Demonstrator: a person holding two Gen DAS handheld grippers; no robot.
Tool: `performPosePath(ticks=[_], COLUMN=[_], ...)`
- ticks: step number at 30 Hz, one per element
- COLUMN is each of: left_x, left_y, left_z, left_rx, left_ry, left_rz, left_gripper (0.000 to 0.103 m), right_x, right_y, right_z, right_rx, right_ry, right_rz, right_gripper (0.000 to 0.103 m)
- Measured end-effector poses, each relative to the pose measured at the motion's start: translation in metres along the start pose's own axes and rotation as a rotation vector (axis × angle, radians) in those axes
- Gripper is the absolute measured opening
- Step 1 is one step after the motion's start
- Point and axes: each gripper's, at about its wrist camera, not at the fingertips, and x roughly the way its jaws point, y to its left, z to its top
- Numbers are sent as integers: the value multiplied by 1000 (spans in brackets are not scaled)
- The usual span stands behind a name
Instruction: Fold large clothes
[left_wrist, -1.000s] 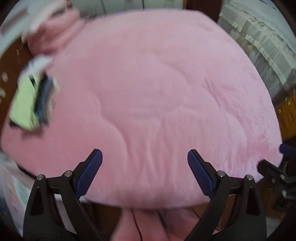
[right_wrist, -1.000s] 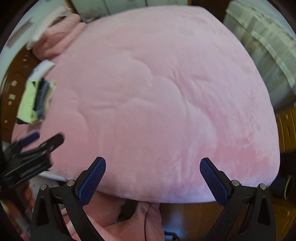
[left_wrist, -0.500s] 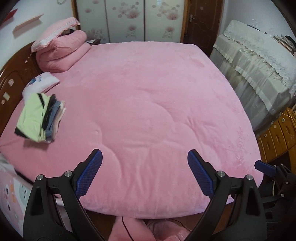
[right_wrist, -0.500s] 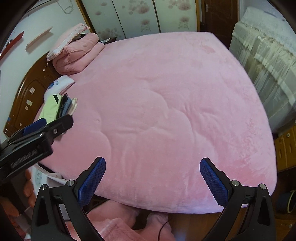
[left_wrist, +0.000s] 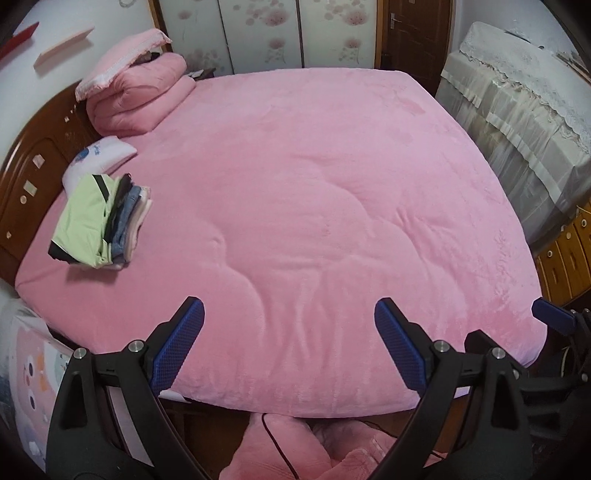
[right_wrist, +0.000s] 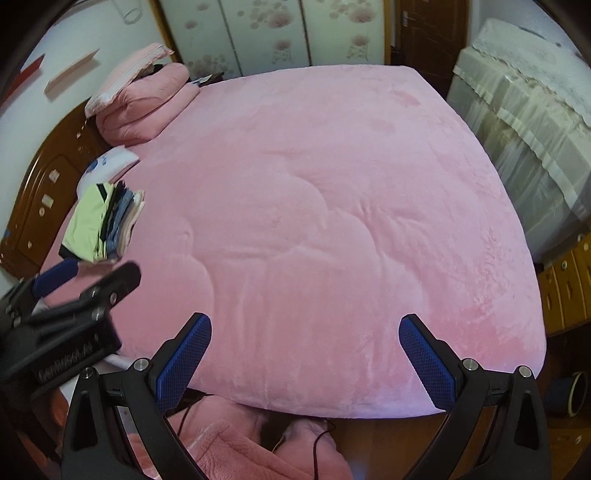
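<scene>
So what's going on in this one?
A person holds two grippers over a pink bed. The left gripper and right gripper are both open and hold nothing. A stack of folded clothes sits near the headboard. Pink fabric lies below the bed's near edge, untouched.

Both views: soft, even indoor light, moderately bright; source not visible. No hard shadows; a faint one lies under the stack of folded clothes (left_wrist: 101, 221). No glare. Strong fisheye bending: the bed (left_wrist: 314, 192) bulges, corners vignette to black. Left wrist view sharp throughout. Right wrist view: the left gripper (right_wrist: 88, 280) at the left edge is motion-blurred; the rest is sharp.
</scene>
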Motion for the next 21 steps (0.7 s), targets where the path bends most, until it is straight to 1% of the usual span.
performPosePath(ticks=[3,5,6,9,11,14,18,21], left_x=[7,11,15,21,26,35,44,50], left_y=[4,10,11,17,21,25,32,36], left_z=[-1,-1,1,-2,-5,-7,-10,-12], left_rx=[-2,-13,-16,-24,-22,-39,-62,-88], left_ry=[20,25,28,20,24,60,73,86], left_rz=[-8,-13,-13,-17,-25,-35,-35,-57], left_gripper=[93,95,98,102,102,102,102,102], right_x=[-10,-11,-10,-7,-3,3,18,24], right_y=[-4,-6,-7,-10,-22,-32,-33,-37], right_z=[-3,-4,-5,-5,-8,-9,-9,-10], right_rx=[-22,-36,-36,-17,-14,-3,4,5], right_ry=[-47,-54,-48,-29,-22,-15,31,50], right_rz=[-35,-52,-48,-41,-40,-40,-22,-14], right_gripper=[103,103,103,103,103,103,103,103])
